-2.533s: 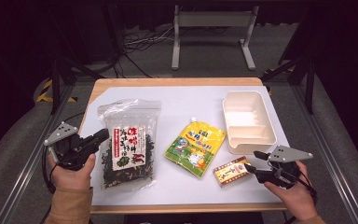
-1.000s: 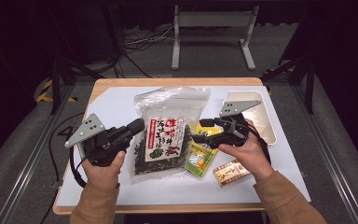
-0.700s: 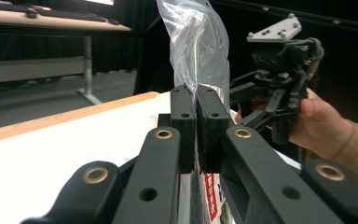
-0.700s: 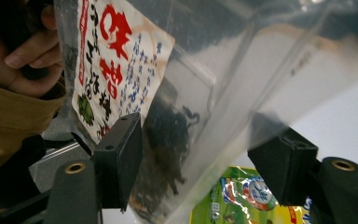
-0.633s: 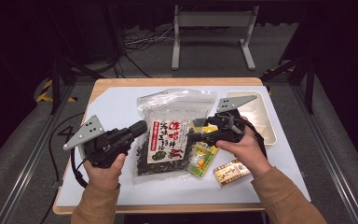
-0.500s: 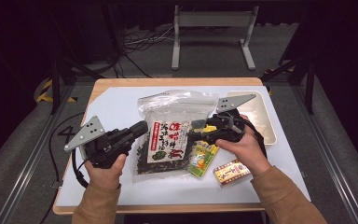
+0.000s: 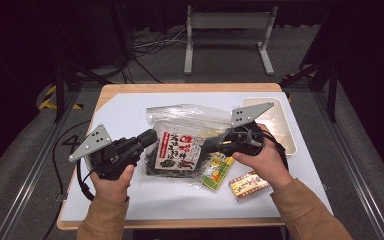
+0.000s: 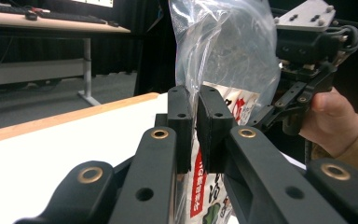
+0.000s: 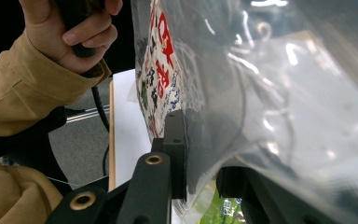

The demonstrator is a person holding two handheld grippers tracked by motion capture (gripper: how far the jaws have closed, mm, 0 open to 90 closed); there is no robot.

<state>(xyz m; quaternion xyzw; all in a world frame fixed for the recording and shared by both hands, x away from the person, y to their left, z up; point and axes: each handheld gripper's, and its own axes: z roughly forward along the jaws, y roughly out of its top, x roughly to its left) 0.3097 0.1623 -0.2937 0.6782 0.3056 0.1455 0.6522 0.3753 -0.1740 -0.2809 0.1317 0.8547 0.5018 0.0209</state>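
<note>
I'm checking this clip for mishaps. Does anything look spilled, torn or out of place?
Nothing stands out. The seaweed bag is held up off the table between the left gripper and the right gripper, whose jaws have just been closing on it. It looks intact, nothing spilled. The green pouch and small box lie flat.

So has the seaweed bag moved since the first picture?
Yes. The seaweed bag, flat near the table's left edge then, now sits toward the white tray, between both grippers.

A clear plastic bag (image 7: 180,145) of dark dried seaweed, bearing a red-and-white label, is hanging upright above the tabletop (image 7: 125,112), slightly crumpled.
</note>
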